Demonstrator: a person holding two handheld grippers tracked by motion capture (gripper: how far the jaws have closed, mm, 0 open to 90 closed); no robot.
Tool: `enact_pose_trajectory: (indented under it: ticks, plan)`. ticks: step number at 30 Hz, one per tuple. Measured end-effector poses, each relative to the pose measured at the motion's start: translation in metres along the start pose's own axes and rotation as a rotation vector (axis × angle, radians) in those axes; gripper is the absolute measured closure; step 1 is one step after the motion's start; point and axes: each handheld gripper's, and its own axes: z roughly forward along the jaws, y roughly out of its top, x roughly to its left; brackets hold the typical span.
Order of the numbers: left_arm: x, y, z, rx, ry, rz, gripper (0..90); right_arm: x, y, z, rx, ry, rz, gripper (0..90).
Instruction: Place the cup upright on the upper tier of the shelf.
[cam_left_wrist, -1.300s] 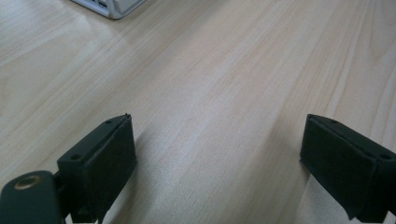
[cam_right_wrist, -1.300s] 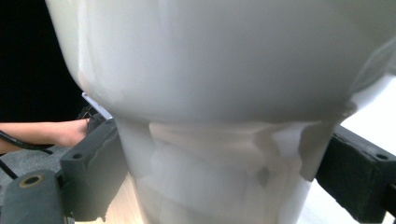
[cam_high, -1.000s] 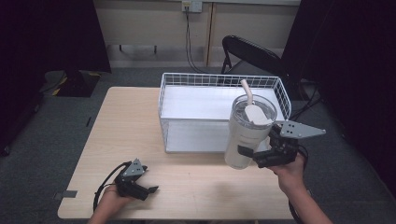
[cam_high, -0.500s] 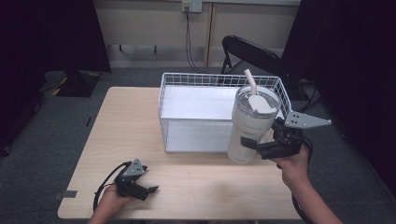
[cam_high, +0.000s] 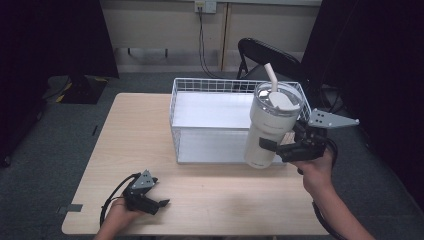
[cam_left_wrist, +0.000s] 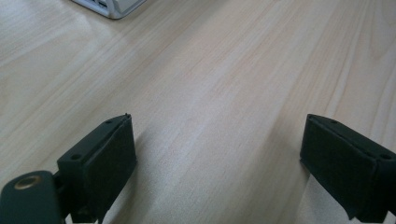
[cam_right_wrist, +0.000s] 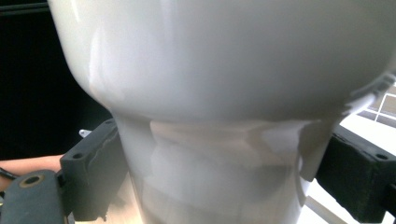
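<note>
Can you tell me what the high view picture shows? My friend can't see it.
A right gripper holds a big white tumbler with a straw, lifted beside a white wire basket on a wooden table. The left gripper rests open near the table's front edge.

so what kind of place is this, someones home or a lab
Most likely a lab or a recording room, not a home: dark curtains hang on both sides, a bare table holds just a wire basket, and a folding chair stands on grey carpet by a wall outlet.
</note>
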Motion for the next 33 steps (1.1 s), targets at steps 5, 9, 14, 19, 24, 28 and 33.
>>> enact_pose_trajectory:
  ticks: [5,9,14,19,24,28,33]
  plan:
    - [0.0,0.0,0.0,0.0,0.0,0.0,9.8,-0.002,0.01,0.0,0.001,-0.007,-0.009,10.2]
    - [0.0,0.0,0.0,0.0,0.0,0.0,9.8,-0.002,0.016,0.002,-0.001,-0.008,-0.008,10.2]
    - [0.0,0.0,0.0,0.0,0.0,0.0,9.7,-0.004,0.023,0.004,-0.002,-0.013,-0.004,10.2]
    - [0.0,0.0,0.0,0.0,0.0,0.0,9.8,-0.005,0.031,0.006,-0.003,-0.017,-0.011,10.2]
    - [0.0,0.0,0.0,0.0,0.0,0.0,9.8,-0.006,0.037,0.008,-0.004,-0.023,-0.014,10.2]
    - [0.0,0.0,0.0,0.0,0.0,0.0,9.7,-0.008,0.041,0.013,-0.009,-0.026,-0.013,10.2]
    - [0.0,0.0,0.0,0.0,0.0,0.0,9.7,-0.012,0.044,0.019,-0.003,-0.04,-0.015,10.2]
